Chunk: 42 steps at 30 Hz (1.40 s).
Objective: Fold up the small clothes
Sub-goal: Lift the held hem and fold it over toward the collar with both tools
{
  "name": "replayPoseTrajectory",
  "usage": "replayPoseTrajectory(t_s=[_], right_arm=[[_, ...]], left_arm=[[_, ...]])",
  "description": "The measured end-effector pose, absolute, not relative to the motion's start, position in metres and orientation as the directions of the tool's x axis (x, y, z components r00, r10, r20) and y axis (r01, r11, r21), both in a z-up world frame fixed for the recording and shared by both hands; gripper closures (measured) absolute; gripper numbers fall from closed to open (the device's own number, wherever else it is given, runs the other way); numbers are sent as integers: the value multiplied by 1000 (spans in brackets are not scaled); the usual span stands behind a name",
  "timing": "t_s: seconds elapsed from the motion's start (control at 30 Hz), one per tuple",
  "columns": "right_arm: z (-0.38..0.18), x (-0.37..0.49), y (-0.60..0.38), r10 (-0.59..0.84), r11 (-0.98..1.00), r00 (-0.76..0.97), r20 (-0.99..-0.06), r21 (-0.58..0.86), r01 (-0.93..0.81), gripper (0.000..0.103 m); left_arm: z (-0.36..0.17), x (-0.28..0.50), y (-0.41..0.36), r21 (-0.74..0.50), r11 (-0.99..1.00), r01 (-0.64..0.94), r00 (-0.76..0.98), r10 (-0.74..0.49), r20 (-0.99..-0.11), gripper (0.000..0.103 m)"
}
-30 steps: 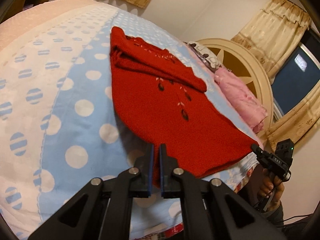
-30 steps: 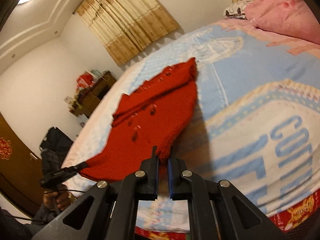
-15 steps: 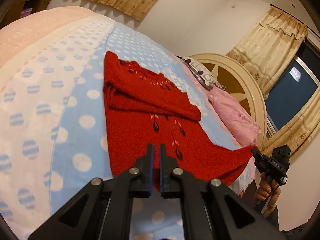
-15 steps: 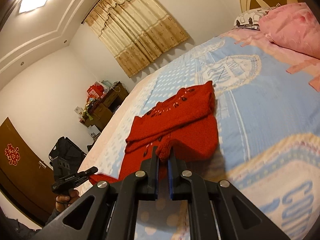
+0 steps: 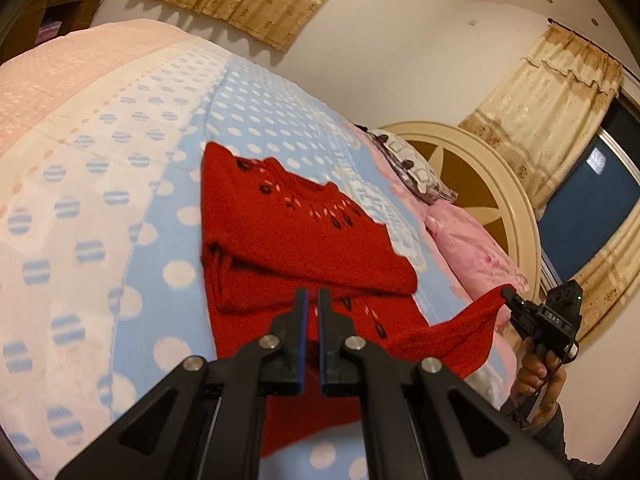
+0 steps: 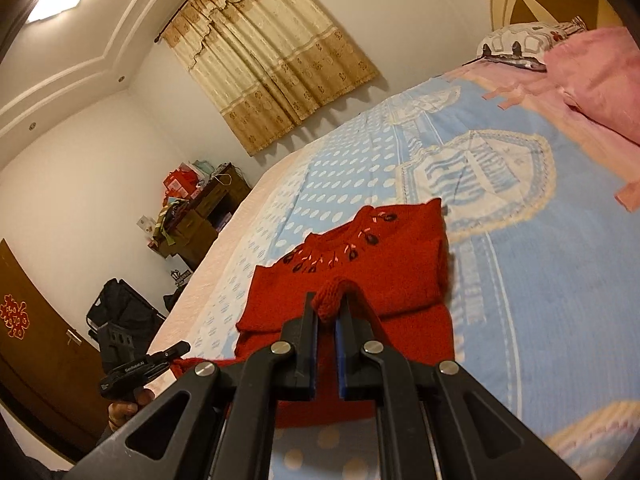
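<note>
both wrist views, hem-to-collar fold in progress. your left gripper (image 5: 311, 300) and your right gripper (image 6: 328, 312) are each clamped on one bottom corner of the red sweater (image 5: 304, 240), which lies on the blue dotted blanket (image 5: 132, 208) with its collar toward the far curtain. in the right wrist view a knob of red knit bulges up between the pinched pads; in the left wrist view your right gripper (image 5: 516, 304) shows at the edge of the bed, with the hem stretched from it in a raised flap.

what has changed: a second ago the hem lay low, near the bed's near edge, and the sweater's whole body stretched flat ahead of the grippers. now both corners are lifted and carried forward over the body, so the flat length on the blanket is shorter and the folded sleeves (already crossed over the chest) sit just ahead of the fingertips.

what it means: the sleeves are in, and the last halving fold looks roughly midway. the hem would need to travel on until it reaches the collar embroidery (image 6: 332, 256), both corners kept level so the edge lands square. the pink pillow (image 5: 472, 252), beside the sweater toward the headboard, is well clear.
</note>
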State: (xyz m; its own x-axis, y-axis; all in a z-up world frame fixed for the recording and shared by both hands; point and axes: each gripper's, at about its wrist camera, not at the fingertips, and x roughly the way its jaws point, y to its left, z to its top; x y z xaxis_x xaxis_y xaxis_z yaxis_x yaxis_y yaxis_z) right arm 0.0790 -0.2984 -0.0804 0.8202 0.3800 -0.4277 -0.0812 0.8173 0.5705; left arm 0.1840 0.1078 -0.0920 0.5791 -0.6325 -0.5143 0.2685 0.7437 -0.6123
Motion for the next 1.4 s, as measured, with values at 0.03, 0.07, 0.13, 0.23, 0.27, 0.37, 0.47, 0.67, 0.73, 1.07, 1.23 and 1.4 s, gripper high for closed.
replayPoseTrajectory(t_s=[0.03,0.07,0.13,0.23,0.27,0.37,0.47,0.67,0.73,1.07,1.23,1.4], right_arm=[[-80,85,-298,379,819,819,-431,569,-80,97],[-79,91,-297,378,821,818,-434,566,-79,97],[-78,101,-297,374,824,818,-437,562,-76,97],[-74,118,-297,370,828,816,-444,557,-72,97],[-73,123,-296,367,830,816,-447,553,-71,97],[-71,139,-297,362,835,814,-455,546,-66,97],[-68,155,-297,354,843,811,-467,534,-61,97],[-57,191,-298,335,860,812,-478,508,-56,97],[-57,204,-299,331,861,811,-483,506,-50,97],[-69,278,-303,311,868,791,-526,497,-10,97],[-82,313,-311,299,864,781,-549,503,22,97],[-111,345,-320,286,858,756,-588,509,71,97]], left_arm=[[-92,188,108,-612,745,265,580,-630,-516,100],[-92,194,109,-613,746,260,582,-627,-517,100],[-91,203,111,-613,749,252,587,-622,-519,100],[-88,220,114,-614,752,240,600,-612,-515,100],[-87,225,114,-613,753,238,602,-609,-515,100],[-86,238,115,-610,758,230,609,-601,-518,100],[-84,251,113,-599,768,227,614,-590,-524,100],[-74,284,113,-591,778,215,635,-571,-520,100],[-73,296,112,-584,784,212,639,-563,-524,100],[-78,354,105,-558,810,180,642,-526,-558,100],[-85,382,102,-537,826,171,638,-508,-578,100],[-106,410,98,-523,838,155,616,-496,-612,100]])
